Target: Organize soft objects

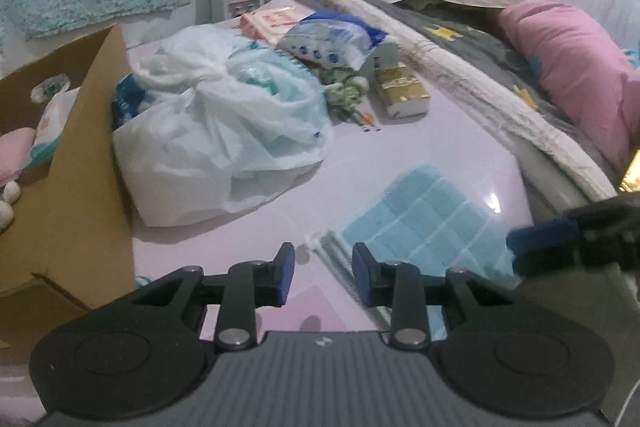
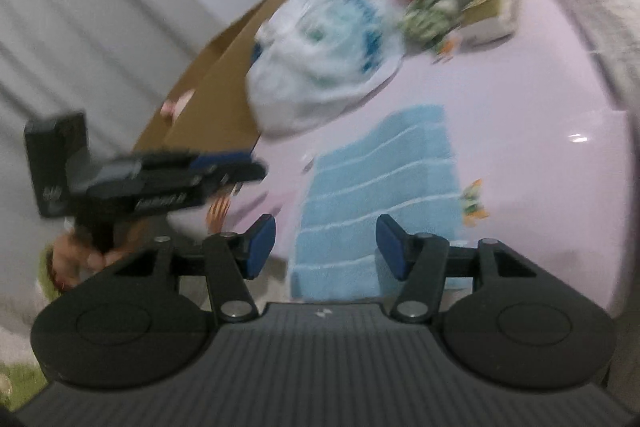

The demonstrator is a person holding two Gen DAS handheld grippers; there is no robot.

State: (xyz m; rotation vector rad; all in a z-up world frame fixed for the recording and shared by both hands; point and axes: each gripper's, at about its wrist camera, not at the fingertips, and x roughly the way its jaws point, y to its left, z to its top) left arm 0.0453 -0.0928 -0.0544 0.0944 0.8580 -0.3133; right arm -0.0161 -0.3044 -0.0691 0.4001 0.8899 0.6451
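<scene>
On the far left, beyond my left gripper (image 1: pixel 323 273), I saw the cardboard box (image 1: pixel 80 163) standing open, with a pink soft thing (image 1: pixel 14 151) and small white bits inside it. Just right of the box sat a tied white plastic bag (image 1: pixel 216 131), well ahead of the left fingers. Past the bag lay a blue-and-white packet (image 1: pixel 332 41), a green bundle (image 1: pixel 346 91) and a gold-and-white carton (image 1: pixel 402 91).

My left gripper's fingers stood partly open with nothing between them. The blue cloth (image 1: pixel 424 219) lay flat on the pink floor (image 1: pixel 400 147), just ahead and to the right of the right-hand finger; its striped edge ran under that finger's tip, though I could not tell if they touched. Further right, the right gripper (image 1: pixel 560 239) came in from the edge, above the cloth's right side. Behind it rose the grey blanket (image 1: pixel 460 43) and a pink pillow (image 1: pixel 568 51).

From the right wrist, the picture was blurred. My right gripper (image 2: pixel 326 247) had its fingers about halfway open and empty; the blue cloth (image 2: pixel 380 187) lay straight ahead between them, its near end passing under the gap. Only this view showed the left gripper (image 2: pixel 224 167) from the side, off to the left of the fingers, with the hand (image 2: pixel 76 259) gripping its handle. Only the left view showed the box's contents clearly.
</scene>
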